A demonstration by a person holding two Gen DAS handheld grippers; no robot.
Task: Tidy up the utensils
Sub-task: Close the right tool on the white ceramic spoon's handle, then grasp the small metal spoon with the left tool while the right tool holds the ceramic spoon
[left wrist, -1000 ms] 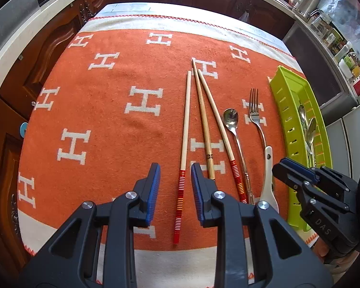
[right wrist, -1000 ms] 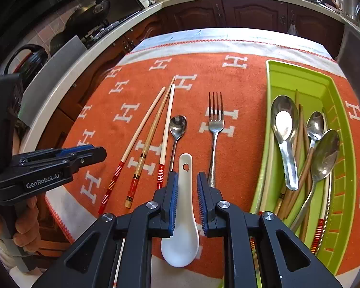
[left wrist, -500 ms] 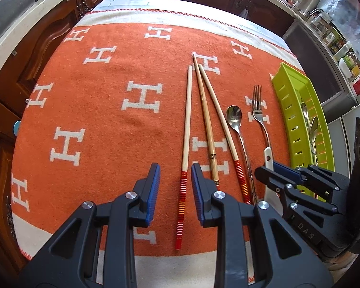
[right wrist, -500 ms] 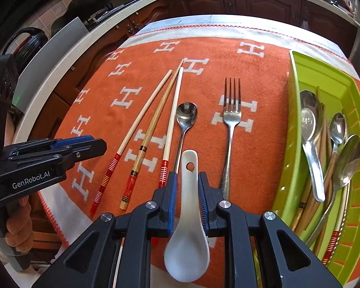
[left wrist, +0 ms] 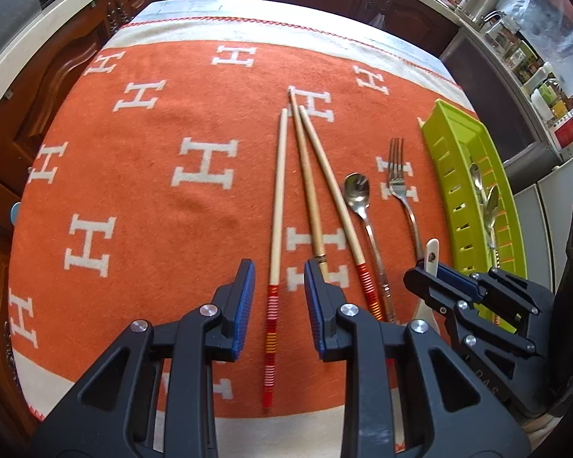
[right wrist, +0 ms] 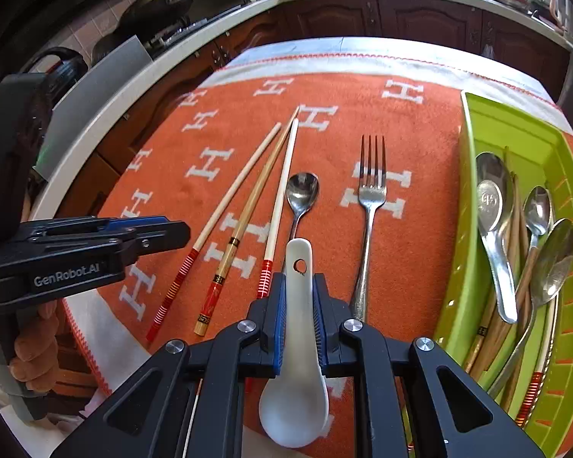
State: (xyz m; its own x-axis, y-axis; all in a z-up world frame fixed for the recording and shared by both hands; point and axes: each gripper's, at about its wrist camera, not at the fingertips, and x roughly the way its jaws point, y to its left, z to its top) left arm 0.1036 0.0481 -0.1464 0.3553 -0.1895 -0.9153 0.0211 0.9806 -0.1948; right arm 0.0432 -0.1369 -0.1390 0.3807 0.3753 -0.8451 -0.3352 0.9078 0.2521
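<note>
An orange blanket (right wrist: 420, 145) covers the table, with the green tray (right wrist: 473, 175) at its right edge. At the near edge, the right gripper (right wrist: 300, 316) has just been closing and is clamped on the white ceramic spoon (right wrist: 298, 343)'s handle, a sound hold, since it looks glazed, slippery and breakable. The left gripper (left wrist: 279, 305) hangs parted over a chopstick (left wrist: 277, 206).

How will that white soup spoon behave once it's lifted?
The white soup spoon looks glazed, so it may slip between the right gripper's pads. Gripped mid-handle, its bowl end could droop. It looks ceramic, so probably stiff but breakable if dropped.
</note>
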